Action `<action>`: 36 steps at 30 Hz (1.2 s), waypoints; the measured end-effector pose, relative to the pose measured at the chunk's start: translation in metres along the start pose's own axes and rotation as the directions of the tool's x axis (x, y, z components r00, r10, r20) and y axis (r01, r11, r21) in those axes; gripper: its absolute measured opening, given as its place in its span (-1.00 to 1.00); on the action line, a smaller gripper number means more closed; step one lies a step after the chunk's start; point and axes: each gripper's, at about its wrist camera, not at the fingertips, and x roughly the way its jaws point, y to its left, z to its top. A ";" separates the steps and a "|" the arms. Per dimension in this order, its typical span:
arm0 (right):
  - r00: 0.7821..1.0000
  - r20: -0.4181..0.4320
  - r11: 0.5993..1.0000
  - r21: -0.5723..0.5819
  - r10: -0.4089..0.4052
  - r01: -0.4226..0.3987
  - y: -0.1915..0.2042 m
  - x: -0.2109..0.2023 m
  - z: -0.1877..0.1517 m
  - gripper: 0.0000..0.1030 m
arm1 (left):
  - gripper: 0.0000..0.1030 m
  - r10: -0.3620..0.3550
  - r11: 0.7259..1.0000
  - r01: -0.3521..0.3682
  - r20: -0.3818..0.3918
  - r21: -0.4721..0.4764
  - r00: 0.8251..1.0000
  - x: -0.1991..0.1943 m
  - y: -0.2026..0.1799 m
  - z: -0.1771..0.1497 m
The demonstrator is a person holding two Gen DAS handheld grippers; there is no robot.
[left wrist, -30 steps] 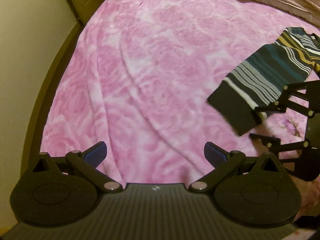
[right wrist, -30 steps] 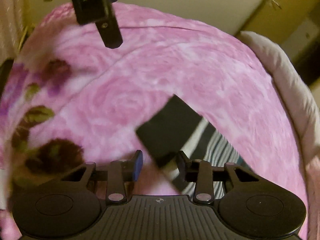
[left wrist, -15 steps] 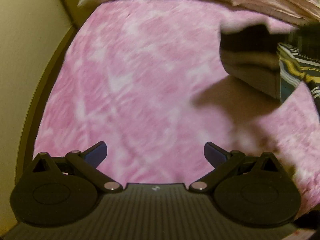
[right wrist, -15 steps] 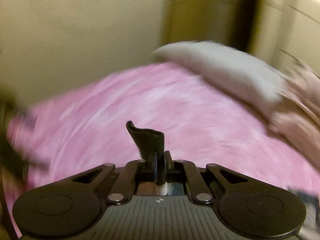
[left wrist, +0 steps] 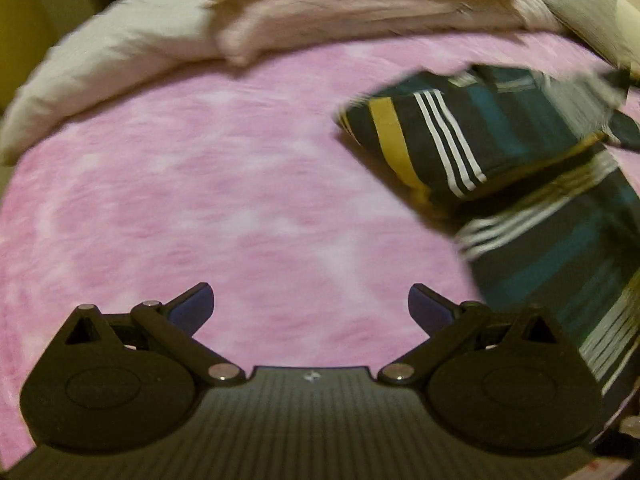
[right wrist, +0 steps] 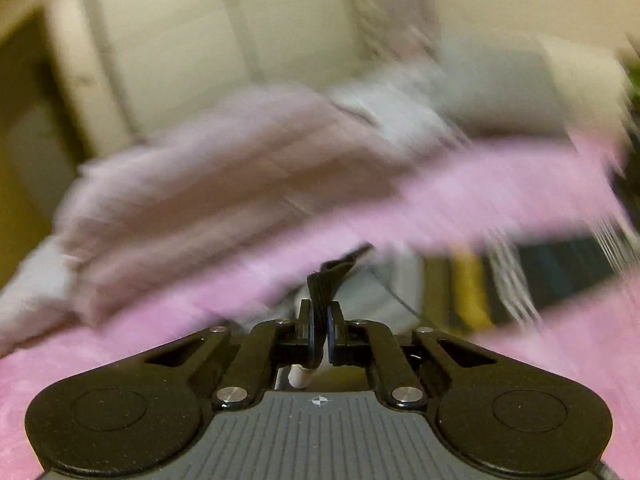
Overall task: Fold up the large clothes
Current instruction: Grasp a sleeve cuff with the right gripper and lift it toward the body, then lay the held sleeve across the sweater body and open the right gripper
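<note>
A dark striped sweater (left wrist: 520, 168) with teal, white and yellow bands lies at the right of the pink blanket (left wrist: 240, 200); its sleeve is folded over the body. My left gripper (left wrist: 310, 306) hangs open above bare blanket, left of the sweater, holding nothing. In the blurred right wrist view, my right gripper (right wrist: 320, 332) is shut on the sweater's black ribbed cuff (right wrist: 326, 280), which sticks up between the pads. More of the striped sweater (right wrist: 560, 276) shows at the right.
Pale pillows (left wrist: 100, 64) and a folded pinkish quilt (left wrist: 360, 4) lie along the head of the bed. The same quilt (right wrist: 220, 176) and a cream wall (right wrist: 180, 40) fill the right wrist view.
The right gripper closed on the sleeve cuff and swung it up and over toward the sweater's body. The left gripper stayed open and turned toward the pillows.
</note>
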 end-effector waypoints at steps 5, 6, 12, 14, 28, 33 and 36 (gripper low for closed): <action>0.984 -0.176 0.997 0.081 0.007 0.007 -0.094 0.035 -0.027 -0.96 | 0.97 -0.028 0.998 0.032 -0.062 0.063 0.998 0.028 -0.095 0.023; 0.981 -0.191 0.996 0.090 0.021 -0.004 -0.105 0.037 -0.031 -0.96 | 0.97 -0.031 0.997 0.036 -0.069 0.071 0.997 0.030 -0.112 0.028; 0.965 -0.226 0.984 0.144 0.131 -0.100 -0.127 0.035 -0.019 -0.96 | 0.97 -0.044 0.991 0.053 -0.073 0.126 0.996 0.036 -0.169 0.059; 0.966 -0.192 0.981 0.122 0.172 -0.150 -0.128 0.030 -0.008 -0.96 | 0.97 -0.052 0.987 0.062 -0.068 0.148 0.996 0.037 -0.180 0.069; 0.950 -0.286 0.970 0.237 0.122 -0.053 -0.181 0.040 -0.040 -0.48 | 0.97 -0.173 0.943 0.193 -0.097 0.272 0.980 0.080 -0.211 0.080; 0.952 -0.284 0.973 0.225 0.117 -0.052 -0.181 0.057 -0.033 -0.47 | 0.97 -0.184 0.939 0.208 -0.111 0.274 0.977 0.089 -0.205 0.075; 0.952 -0.297 0.981 0.191 0.078 -0.021 -0.173 0.063 -0.026 -0.71 | 0.97 -0.186 0.941 0.209 -0.111 0.266 0.976 0.090 -0.198 0.076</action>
